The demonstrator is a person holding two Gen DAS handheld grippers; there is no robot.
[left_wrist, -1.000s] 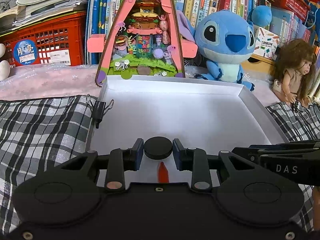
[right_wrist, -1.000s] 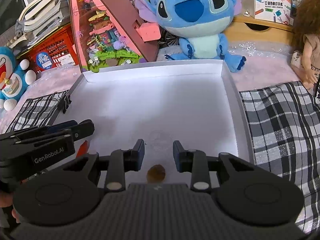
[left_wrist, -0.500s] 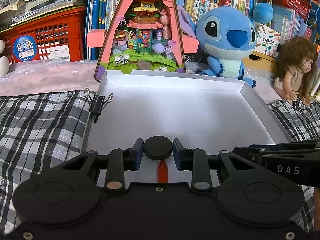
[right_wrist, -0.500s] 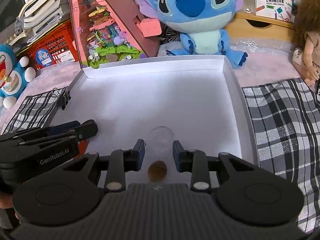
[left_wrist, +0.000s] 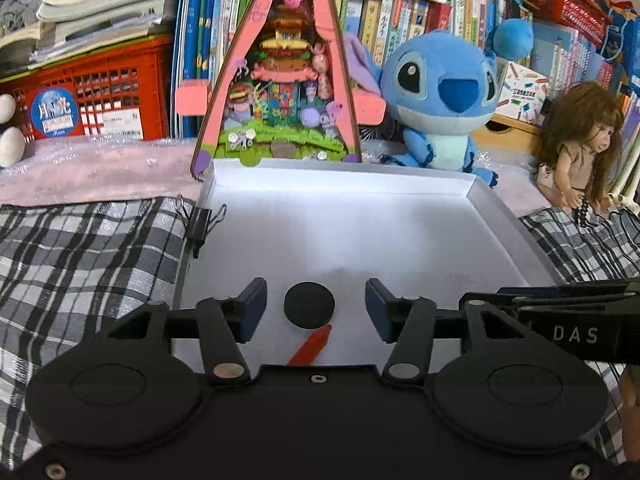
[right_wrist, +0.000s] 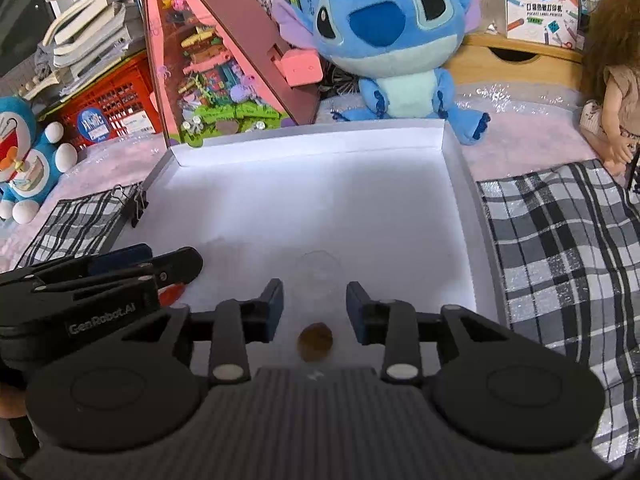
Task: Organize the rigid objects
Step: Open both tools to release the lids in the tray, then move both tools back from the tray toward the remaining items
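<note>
The left tool [left_wrist: 316,310] has spread wide, freeing the black disc [left_wrist: 309,305] between its fingers inside the tray [left_wrist: 400,216]; placement looks done. Right tool [right_wrist: 315,307] gapes empty.

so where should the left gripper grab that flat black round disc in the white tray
Grip the flat black round disc across its rim, coming straight down from above. It lies flat in the white tray, centred between the open left gripper fingers, clear of the red piece.

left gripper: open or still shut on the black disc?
Open. The left gripper shows clear gaps between both fingers and the black disc, which lies in the white tray.
</note>
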